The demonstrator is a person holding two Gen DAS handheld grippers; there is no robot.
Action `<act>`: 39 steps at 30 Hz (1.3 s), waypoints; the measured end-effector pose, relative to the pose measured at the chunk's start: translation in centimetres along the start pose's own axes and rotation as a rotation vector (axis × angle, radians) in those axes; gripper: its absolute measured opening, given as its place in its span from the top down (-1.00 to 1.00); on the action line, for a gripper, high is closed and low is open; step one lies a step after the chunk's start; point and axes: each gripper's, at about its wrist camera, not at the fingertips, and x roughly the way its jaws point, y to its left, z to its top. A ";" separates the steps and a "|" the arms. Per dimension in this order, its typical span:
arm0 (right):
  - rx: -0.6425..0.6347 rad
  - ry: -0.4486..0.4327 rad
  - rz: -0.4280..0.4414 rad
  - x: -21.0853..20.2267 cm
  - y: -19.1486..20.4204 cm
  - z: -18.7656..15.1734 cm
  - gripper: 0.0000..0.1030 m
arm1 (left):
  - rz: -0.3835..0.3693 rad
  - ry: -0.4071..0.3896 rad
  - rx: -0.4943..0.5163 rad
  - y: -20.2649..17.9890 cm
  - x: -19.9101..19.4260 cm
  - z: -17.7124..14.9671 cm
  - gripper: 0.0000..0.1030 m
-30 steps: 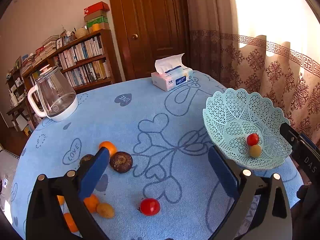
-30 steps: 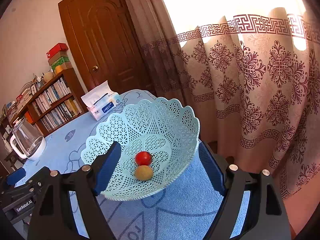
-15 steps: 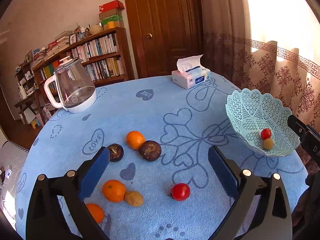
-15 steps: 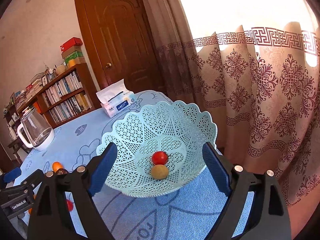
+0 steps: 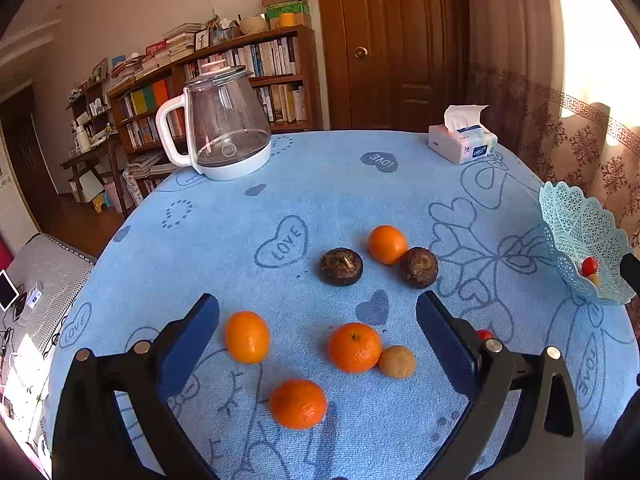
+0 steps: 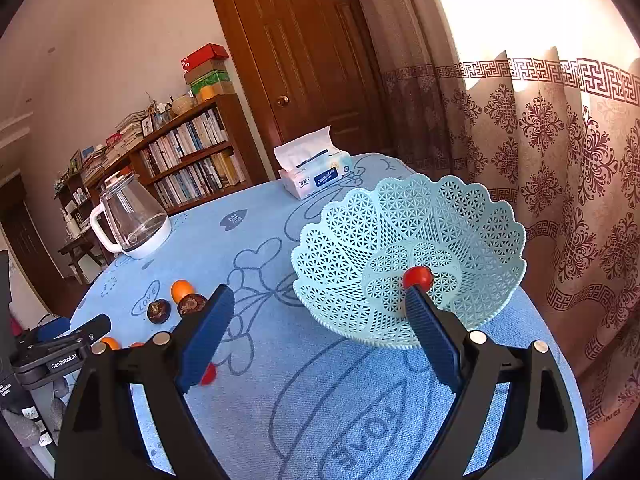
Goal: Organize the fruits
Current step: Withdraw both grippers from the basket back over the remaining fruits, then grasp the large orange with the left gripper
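Several oranges lie on the blue tablecloth in the left wrist view; one orange (image 5: 354, 347) sits between my open left gripper's (image 5: 318, 320) fingers, beside a small tan fruit (image 5: 397, 361). Two dark brown fruits (image 5: 341, 266) and a far orange (image 5: 387, 244) lie beyond. A red tomato (image 5: 485, 334) peeks behind the right finger. The light-blue lattice basket (image 6: 460, 216) holds a red tomato (image 6: 417, 276). My right gripper (image 6: 316, 312) is open and empty in front of the basket.
A glass kettle (image 5: 224, 128) with a white handle stands at the table's far left. A tissue box (image 5: 462, 144) stands at the far right. A bookshelf, a wooden door and patterned curtains lie behind the round table.
My left gripper has swung left, away from the basket, and now faces the loose fruit. My right gripper has turned left, so the basket has shifted right in its view.
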 end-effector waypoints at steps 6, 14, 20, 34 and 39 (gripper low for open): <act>-0.036 0.025 0.024 0.3 1.3 -0.8 -0.72 | 0.041 0.045 -0.072 4.3 1.0 -0.6 -0.90; -0.080 0.065 0.037 1.4 2.2 -1.5 -0.72 | 0.095 0.102 -0.155 8.3 2.9 -1.5 -0.90; -0.120 0.079 0.034 1.8 3.0 -2.2 -0.72 | 0.065 0.145 -0.152 8.0 4.3 -2.3 -0.90; -0.150 0.108 0.037 2.6 3.5 -3.1 -0.72 | -0.062 0.225 -0.215 7.7 7.6 -3.0 0.08; -0.170 0.109 0.048 2.6 3.8 -3.4 -0.72 | -0.108 0.200 -0.240 7.9 7.4 -3.2 0.27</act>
